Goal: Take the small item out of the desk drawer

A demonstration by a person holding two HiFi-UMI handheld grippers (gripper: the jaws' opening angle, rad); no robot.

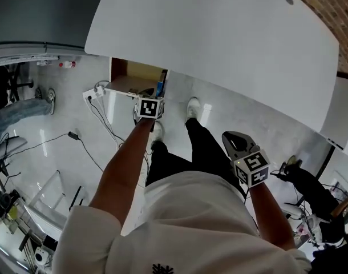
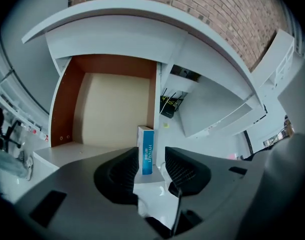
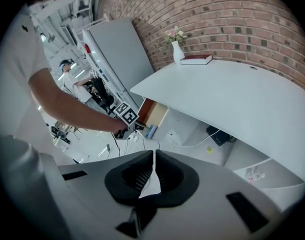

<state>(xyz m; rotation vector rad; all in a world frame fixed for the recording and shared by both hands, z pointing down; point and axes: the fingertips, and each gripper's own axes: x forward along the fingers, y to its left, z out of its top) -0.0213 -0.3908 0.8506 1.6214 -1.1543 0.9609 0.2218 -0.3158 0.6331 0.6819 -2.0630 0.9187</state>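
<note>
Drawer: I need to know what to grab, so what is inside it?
One small blue-and-white box stands upright by the drawer's right wall, near the front. The rest looks bare, but the left tongs cover the front edge.

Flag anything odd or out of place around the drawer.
Nothing spilled or damaged. The drawer is open; the box stands upright at its right wall. Only clutter: a power strip on the floor beside it.
</note>
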